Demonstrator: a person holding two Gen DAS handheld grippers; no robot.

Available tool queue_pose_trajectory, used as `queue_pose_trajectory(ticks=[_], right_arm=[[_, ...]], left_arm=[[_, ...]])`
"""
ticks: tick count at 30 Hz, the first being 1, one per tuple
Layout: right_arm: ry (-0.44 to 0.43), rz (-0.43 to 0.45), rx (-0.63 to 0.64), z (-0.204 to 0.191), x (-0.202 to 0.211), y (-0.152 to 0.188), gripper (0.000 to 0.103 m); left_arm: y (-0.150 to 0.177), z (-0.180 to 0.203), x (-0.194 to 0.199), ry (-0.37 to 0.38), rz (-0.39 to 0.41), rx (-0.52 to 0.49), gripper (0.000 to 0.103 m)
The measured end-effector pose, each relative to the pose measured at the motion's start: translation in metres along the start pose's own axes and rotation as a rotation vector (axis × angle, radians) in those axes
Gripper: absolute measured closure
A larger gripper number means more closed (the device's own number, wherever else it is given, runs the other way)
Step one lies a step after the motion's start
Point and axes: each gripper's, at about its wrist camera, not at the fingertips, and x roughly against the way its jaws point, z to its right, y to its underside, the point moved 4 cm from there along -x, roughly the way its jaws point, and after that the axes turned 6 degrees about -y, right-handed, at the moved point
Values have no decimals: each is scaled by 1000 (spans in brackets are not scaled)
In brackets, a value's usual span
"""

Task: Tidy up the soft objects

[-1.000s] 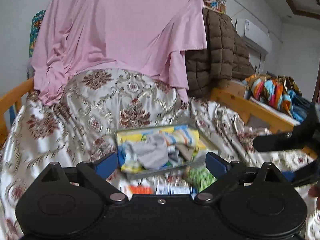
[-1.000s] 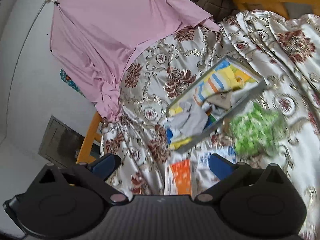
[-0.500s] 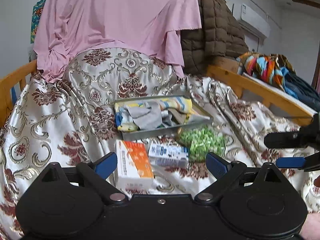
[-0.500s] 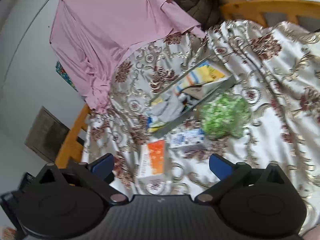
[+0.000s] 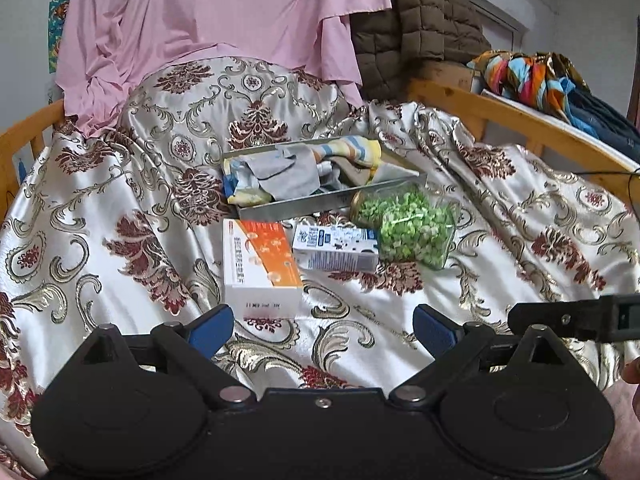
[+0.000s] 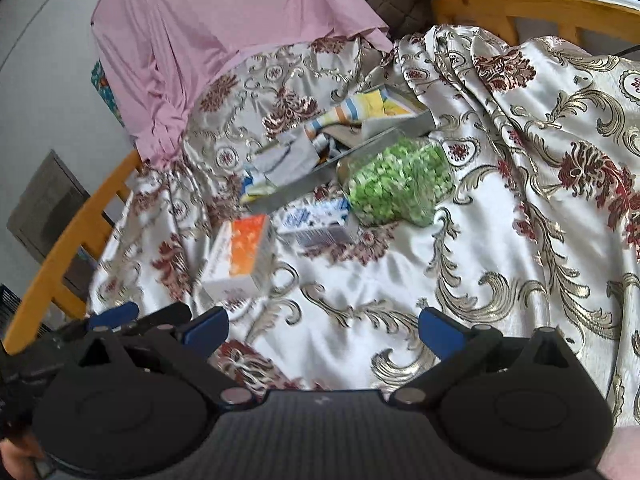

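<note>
Both tools have drawn back from the tray [image 5: 332, 204]; left tool [image 5: 323, 326] and right tool [image 6: 323, 330] gape empty. Its cloths [image 5: 286, 174] look light and limp, so pinch a raised fold.

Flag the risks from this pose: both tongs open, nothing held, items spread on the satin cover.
1. The metal tray sits tilted on the rumpled satin cover; pushing cloth in could slide or tip it.
2. The bag of green pieces touches the tray's front wall and the milk carton, so grabbing either may drag the other.
3. The left tongs and right tongs hang close together; they could collide when reaching in.
</note>
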Motion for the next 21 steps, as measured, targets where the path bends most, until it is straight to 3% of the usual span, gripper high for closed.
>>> queue_pose_trajectory(ticks=[15, 21], right_arm=[[98, -6, 111, 5, -29, 16, 0], [153, 12, 220, 3, -35, 20, 0]], left_arm=[[18, -10, -30, -32, -52, 29, 4], [22, -13, -35, -48, -60, 54, 2]])
